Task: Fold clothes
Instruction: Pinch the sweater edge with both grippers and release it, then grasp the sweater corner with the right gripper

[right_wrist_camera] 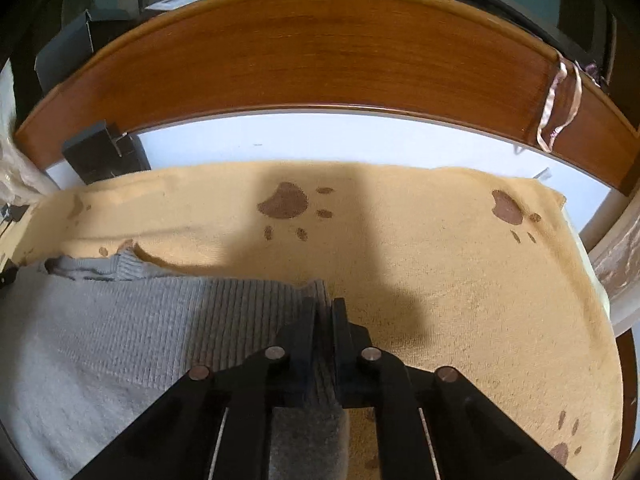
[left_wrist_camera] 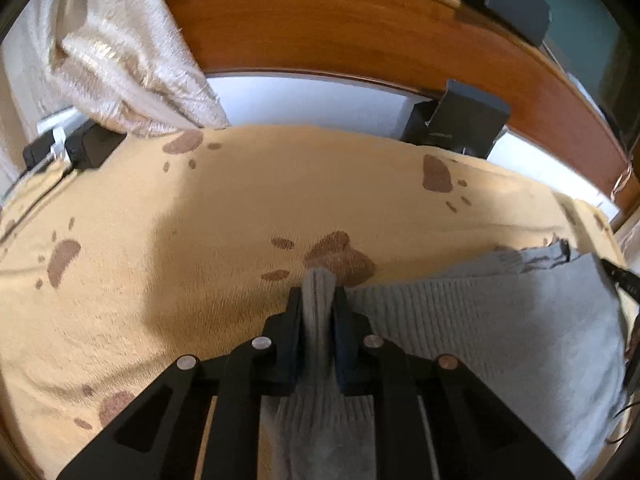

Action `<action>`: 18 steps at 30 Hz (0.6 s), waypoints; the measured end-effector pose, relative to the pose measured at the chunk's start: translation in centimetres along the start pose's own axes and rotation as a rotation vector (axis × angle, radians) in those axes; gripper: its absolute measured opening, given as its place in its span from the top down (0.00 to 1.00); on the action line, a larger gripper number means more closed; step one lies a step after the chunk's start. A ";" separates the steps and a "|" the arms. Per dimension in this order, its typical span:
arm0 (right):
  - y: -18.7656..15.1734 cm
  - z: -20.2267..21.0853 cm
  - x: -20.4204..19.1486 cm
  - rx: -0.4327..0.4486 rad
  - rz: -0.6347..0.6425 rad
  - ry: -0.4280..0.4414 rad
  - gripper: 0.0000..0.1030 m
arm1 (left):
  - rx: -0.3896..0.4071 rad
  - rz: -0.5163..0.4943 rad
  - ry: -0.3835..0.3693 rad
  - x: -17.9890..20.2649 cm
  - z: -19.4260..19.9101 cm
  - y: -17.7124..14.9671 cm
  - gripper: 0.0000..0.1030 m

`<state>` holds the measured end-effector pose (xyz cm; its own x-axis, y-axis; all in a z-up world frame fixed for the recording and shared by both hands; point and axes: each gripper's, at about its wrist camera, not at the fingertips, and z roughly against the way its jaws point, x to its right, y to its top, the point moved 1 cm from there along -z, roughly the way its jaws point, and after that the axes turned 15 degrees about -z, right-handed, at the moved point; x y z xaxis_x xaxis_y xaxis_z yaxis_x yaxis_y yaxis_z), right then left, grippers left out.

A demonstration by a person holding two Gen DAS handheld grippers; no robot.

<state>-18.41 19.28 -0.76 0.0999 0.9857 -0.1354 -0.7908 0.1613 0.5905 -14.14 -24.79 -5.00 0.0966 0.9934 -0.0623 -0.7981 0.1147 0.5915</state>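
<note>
A tan blanket printed with brown paw marks (right_wrist_camera: 440,280) covers the bed and serves as the folding surface, with a curved wooden board (right_wrist_camera: 312,52) rising at its far edge, likely the footboard or headboard. On the blanket lies the task's garment, a grey ribbed knit sweater (left_wrist_camera: 480,328), spread flat toward the near side, one edge rumpled at its far corner. It sits between the two tools, to the right in the left wrist view and to the left in the right wrist view, which suggests each hand has taken one end of the same edge so the cloth can be lifted evenly for a fold. A pale patterned cloth (left_wrist_camera: 120,52) hangs at the far left, apart from the work, and small dark boxes (left_wrist_camera: 456,124) rest beyond the blanket. The left gripper (left_wrist_camera: 318,300) has its fingers pinched narrow on a bunched ridge of the knit. The right gripper (right_wrist_camera: 324,312) likewise has its fingers nearly together, clamping a thin strip of the sweater's edge.
</note>
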 end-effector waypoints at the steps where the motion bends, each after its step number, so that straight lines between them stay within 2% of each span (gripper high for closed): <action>1: 0.1 0.1 0.1 -0.004 -0.003 0.007 0.91 | -0.001 -0.006 0.004 0.0 0.0 0.0 0.83; 6: 0.2 2.7 2.2 0.003 -0.075 0.069 0.91 | 0.007 0.044 -0.035 -0.8 1.1 -0.2 0.79; 8: -0.5 4.2 2.3 0.012 -0.060 0.081 0.89 | 0.029 0.027 -0.014 -0.5 2.7 -0.3 0.75; 9: -1.1 4.8 2.2 0.005 -0.045 0.097 0.84 | 0.049 0.009 -0.015 0.1 3.6 -0.3 0.68; 10: -1.8 5.3 2.0 -0.002 -0.029 0.112 0.80 | 0.071 -0.011 -0.023 0.7 4.7 -0.4 0.55; 11: -2.4 5.8 1.9 -0.008 -0.014 0.126 0.64 | 0.088 -0.029 -0.043 1.4 5.5 -0.6 0.47; 12: -2.9 6.0 1.8 -0.004 -0.010 0.127 0.35 | 0.101 -0.045 -0.072 2.2 6.2 -0.9 0.29; 13: -3.5 6.1 1.8 0.000 -0.006 0.129 0.22 | 0.114 -0.061 -0.101 3.0 6.9 -1.2 0.20; 14: -4.0 6.2 1.8 0.004 -0.003 0.131 0.17 | 0.112 -0.075 -0.129 3.8 7.4 -1.5 0.20; 18: -5.6 5.2 2.6 -0.025 -0.025 0.112 0.17 | 0.070 -0.088 -0.181 5.3 6.6 -3.1 0.20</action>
<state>-10.59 21.21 -0.27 0.0531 0.9697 -0.2385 -0.8038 0.1832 0.5660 -7.26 -19.91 -1.87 0.2742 0.9613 0.0255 -0.7393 0.1937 0.6449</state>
